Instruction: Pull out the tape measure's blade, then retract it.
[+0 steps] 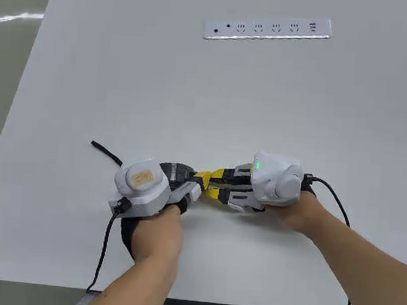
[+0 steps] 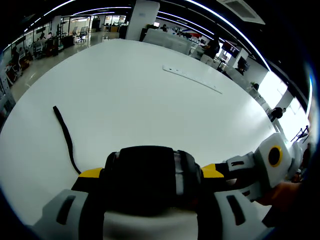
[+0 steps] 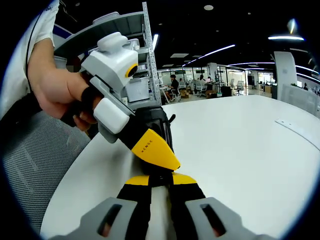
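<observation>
"XENSE" in small print, on yellow fingers (image 3: 152, 147)

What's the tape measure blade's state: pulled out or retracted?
Retracted, or nearly: right gripper sits tight against the tape measure held in the left gripper, leaving no span between them.

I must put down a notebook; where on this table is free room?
Bare: the wide middle of the table between the power strip and the tape measure, and the left part beyond the black strap. Crowded: the near edge, where the left gripper and the right gripper close on it.
</observation>
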Action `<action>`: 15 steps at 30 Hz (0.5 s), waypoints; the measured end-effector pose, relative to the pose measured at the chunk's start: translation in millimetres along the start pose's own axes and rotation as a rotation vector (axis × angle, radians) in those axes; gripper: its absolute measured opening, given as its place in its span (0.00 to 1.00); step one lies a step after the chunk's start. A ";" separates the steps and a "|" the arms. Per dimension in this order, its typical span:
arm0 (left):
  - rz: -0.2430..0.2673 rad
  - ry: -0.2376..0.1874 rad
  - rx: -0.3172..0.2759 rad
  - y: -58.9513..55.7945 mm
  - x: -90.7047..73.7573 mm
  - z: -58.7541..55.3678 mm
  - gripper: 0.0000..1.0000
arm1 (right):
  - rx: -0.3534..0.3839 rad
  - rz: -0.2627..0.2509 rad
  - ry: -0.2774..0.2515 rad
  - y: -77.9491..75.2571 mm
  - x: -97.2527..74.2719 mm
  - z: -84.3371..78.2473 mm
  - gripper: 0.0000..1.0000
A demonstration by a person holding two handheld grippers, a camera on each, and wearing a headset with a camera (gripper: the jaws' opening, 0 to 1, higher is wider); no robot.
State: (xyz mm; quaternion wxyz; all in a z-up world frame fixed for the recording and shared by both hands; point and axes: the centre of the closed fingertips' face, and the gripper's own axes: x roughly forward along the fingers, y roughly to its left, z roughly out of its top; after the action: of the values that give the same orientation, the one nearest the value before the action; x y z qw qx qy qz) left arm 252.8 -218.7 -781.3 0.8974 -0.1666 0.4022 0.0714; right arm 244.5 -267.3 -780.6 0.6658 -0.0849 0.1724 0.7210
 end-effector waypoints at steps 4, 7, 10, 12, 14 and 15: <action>-0.002 -0.001 0.002 0.2 0.3 -0.6 0.73 | 0.000 0.002 0.004 0.5 0.0 -0.5 0.13; -0.005 0.002 0.017 0.2 0.2 -1.1 0.73 | -0.018 0.004 0.019 2.7 1.0 -2.3 0.14; -0.009 -0.003 0.020 -0.1 -0.5 -1.5 0.74 | -0.021 0.000 0.022 2.1 0.8 -2.4 0.15; -0.014 -0.005 0.029 -0.2 -0.5 -1.4 0.74 | -0.021 0.000 0.023 2.0 0.7 -2.1 0.15; -0.017 0.003 0.050 -0.3 -0.9 -2.2 0.74 | -0.020 -0.003 0.023 2.0 0.6 -1.8 0.16; -0.017 0.003 0.053 -0.2 -0.8 -2.2 0.75 | -0.021 -0.005 0.024 1.8 0.5 -1.8 0.16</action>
State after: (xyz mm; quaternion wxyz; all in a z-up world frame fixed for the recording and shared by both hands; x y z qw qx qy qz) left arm 250.8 -219.6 -782.0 0.9016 -0.1461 0.4037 0.0528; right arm 242.5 -267.6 -782.2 0.6646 -0.1009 0.1726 0.7199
